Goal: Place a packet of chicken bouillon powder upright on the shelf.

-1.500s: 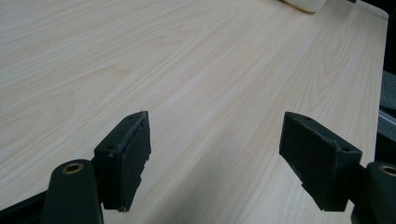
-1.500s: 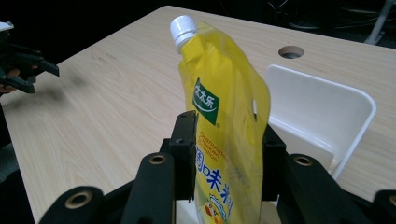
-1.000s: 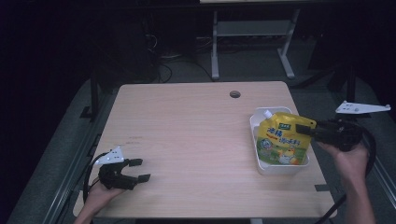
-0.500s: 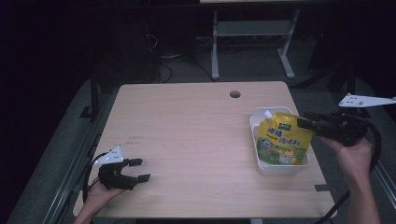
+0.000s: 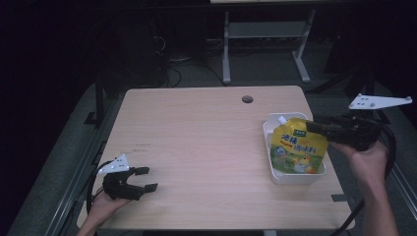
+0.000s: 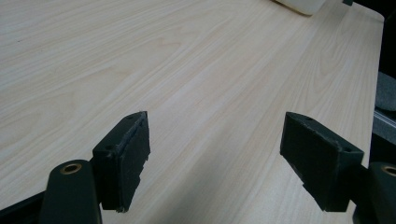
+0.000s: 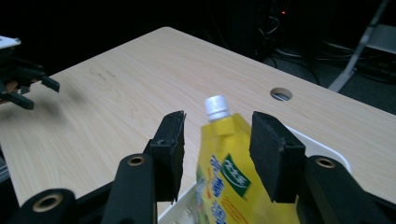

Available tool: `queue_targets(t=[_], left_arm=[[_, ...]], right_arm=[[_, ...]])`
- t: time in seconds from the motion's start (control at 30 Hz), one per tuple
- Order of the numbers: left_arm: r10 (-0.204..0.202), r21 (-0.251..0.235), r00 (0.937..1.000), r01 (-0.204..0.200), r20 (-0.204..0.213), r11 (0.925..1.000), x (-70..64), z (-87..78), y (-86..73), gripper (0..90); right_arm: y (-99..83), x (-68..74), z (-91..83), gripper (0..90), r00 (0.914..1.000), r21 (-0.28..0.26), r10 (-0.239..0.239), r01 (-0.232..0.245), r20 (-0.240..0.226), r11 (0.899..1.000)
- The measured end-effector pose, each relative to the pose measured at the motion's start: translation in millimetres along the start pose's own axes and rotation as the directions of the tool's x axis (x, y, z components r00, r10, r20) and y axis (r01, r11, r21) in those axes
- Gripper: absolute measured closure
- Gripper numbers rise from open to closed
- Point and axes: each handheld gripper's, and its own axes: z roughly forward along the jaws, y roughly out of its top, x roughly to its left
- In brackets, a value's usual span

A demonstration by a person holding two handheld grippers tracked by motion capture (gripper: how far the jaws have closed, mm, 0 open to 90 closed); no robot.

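yellow pouch (image 5: 297,151) settled lower in tray (image 5: 269,129) — jaws now open.

A round cable hole (image 5: 247,99) is sitting near the tabletop's (image 5: 196,142) far edge; a metal stand (image 5: 265,37) is standing behind.

Both black claws (image 5: 314,127) carry grey triangular plates and trailing black cables.

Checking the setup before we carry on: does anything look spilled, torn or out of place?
Nothing stands out. The yellow pouch lies in the white tray with its white cap on, and no spill shows on the table. The right gripper is open around the pouch's top; the left gripper is open.
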Motion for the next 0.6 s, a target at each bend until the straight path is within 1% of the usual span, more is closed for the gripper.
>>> queue_targets(t=[0.07,0.17,0.33,0.5,0.53,0.57,0.6], left_arm=[[0.0,0.002,1.0,0.0,0.0,1.0,-0.2,0.2,-0.1,23.7],[0.003,0.003,1.0,-0.003,-0.001,1.0,-0.4,0.3,0.1,23.7],[0.007,0.007,1.0,-0.007,-0.004,1.0,0.3,-0.6,-0.4,23.6],[0.006,0.007,1.0,-0.006,-0.008,1.0,0.6,-1.0,-0.8,23.3],[0.006,0.007,0.9999,-0.006,-0.008,1.0,0.7,-1.0,-0.9,23.3],[0.006,0.007,0.9999,-0.006,-0.01,1.0,0.7,-1.0,-1.1,23.3],[0.007,0.009,0.9999,-0.007,-0.011,0.9999,0.7,-0.9,-1.1,23.2]], right_arm=[[2.4,6.2,5.8,54.1,0.9998,0.008,-0.011,0.011,-0.017,1.0],[3.8,10.2,10.0,54.0,0.9994,0.015,-0.02,0.02,-0.03,1.0],[7.7,24.2,24.2,52.9,0.997,0.033,-0.036,0.038,-0.068,0.999],[10.2,37.3,38.5,50.9,0.9932,0.045,-0.043,0.048,-0.108,0.998],[10.2,37.3,38.5,50.9,0.9932,0.045,-0.043,0.048,-0.108,0.998],[10.7,40.0,41.8,50.6,0.9922,0.051,-0.044,0.05,-0.116,0.997],[11.6,45.8,49.3,50.0,0.9898,0.059,-0.05,0.058,-0.134,0.997]])
